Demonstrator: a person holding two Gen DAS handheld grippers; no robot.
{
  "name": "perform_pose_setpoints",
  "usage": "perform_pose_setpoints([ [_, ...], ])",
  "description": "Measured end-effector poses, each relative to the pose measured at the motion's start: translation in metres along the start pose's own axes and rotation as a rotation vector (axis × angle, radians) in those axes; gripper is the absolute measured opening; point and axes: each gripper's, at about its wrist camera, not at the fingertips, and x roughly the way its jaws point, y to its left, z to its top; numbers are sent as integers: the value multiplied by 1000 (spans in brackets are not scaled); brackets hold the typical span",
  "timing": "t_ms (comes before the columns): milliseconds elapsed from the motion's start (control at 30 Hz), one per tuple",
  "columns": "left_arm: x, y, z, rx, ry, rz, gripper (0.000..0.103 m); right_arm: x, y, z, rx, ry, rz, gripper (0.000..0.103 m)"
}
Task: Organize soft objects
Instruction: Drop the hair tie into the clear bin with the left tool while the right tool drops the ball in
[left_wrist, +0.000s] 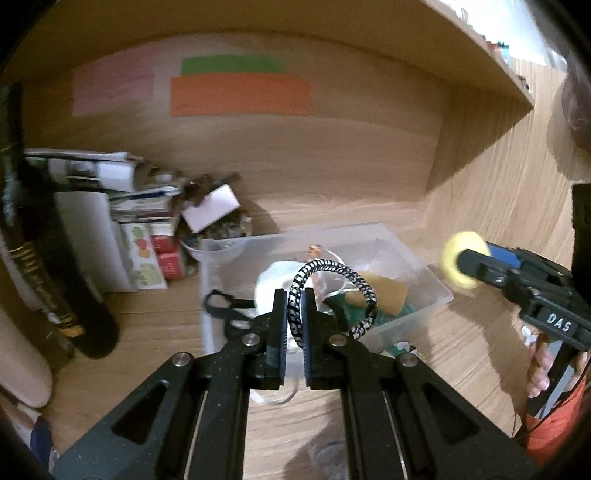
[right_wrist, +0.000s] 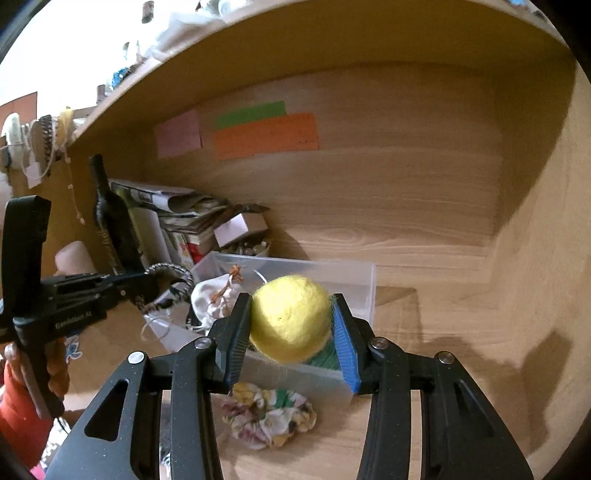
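Observation:
My left gripper (left_wrist: 294, 314) is shut on a black-and-white braided cord loop (left_wrist: 332, 291), held above a clear plastic bin (left_wrist: 436, 291). The loop also shows in the right wrist view (right_wrist: 170, 275) at the left gripper (right_wrist: 147, 286). My right gripper (right_wrist: 291, 321) is shut on a yellow felt ball (right_wrist: 290, 319), held above the bin (right_wrist: 365, 284). The ball (left_wrist: 463, 258) and right gripper (left_wrist: 476, 264) show at the right of the left wrist view. The bin holds a white pouch (right_wrist: 212, 299), something green and a tan item (left_wrist: 384, 290).
A floral scrunchie (right_wrist: 269, 415) lies on the wooden desk in front of the bin. A dark bottle (right_wrist: 114, 225), stacked papers and small boxes (left_wrist: 147, 206) crowd the left back corner. Black scissors (left_wrist: 225, 306) lie beside the bin. A shelf (left_wrist: 491, 70) overhangs.

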Motion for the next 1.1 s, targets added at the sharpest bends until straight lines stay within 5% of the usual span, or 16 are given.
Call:
perform_pose_setpoints([
  [333,64,-16,-2,44,122,6,6,58,7,-12,-38,159,46,39],
  [667,74,-16,-9,48,149,15,8,69,0,-18,-58,190,0,41],
  [1100,29,-12,-9,28,78,-9,59,46,5,-11,-73,123,-35,65],
])
